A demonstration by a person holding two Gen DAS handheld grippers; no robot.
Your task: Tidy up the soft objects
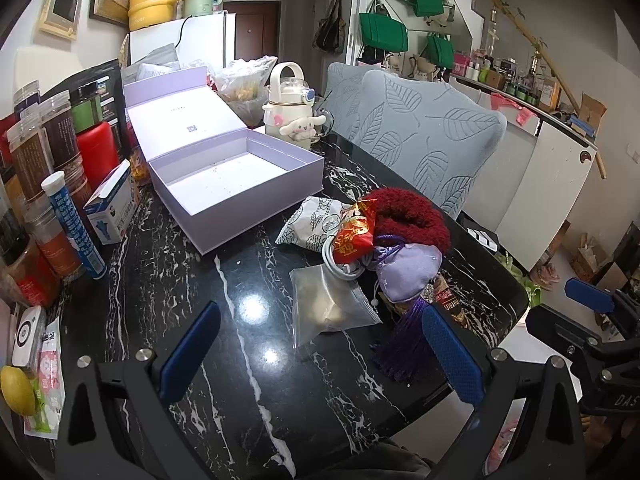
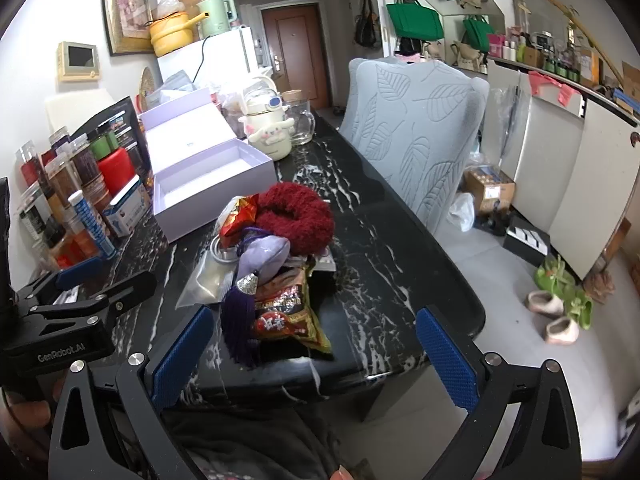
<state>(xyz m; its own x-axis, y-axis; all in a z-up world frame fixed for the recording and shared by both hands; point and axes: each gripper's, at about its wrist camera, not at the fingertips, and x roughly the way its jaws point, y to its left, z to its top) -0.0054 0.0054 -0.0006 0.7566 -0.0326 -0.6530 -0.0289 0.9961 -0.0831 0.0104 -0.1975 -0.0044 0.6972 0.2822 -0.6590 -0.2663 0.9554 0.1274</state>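
Both my grippers, left gripper (image 1: 320,352) and right gripper (image 2: 316,356), hang spread and empty; nothing picked yet, so I next reach mid-frame for the red scrunchie (image 2: 298,218), bound for the box (image 1: 236,178).

One open box (image 1: 236,184) is seen on the table (image 1: 248,280). In the pile beside it are counted one red scrunchie (image 1: 408,216), one lilac pouch (image 1: 408,272) with one purple tassel (image 1: 404,344), one patterned sachet (image 1: 312,220), one clear zip bag (image 1: 328,304), one white cable (image 1: 340,268) and two snack packets, a red one (image 1: 354,236) and a brown one (image 2: 288,312). Three green bags (image 1: 384,32) are hung on the wall. Two chairs (image 1: 424,140) are counted. One blue tube (image 1: 74,224) and one red can (image 1: 98,152) are seen among the jars at the left; the jars cannot be counted surely.
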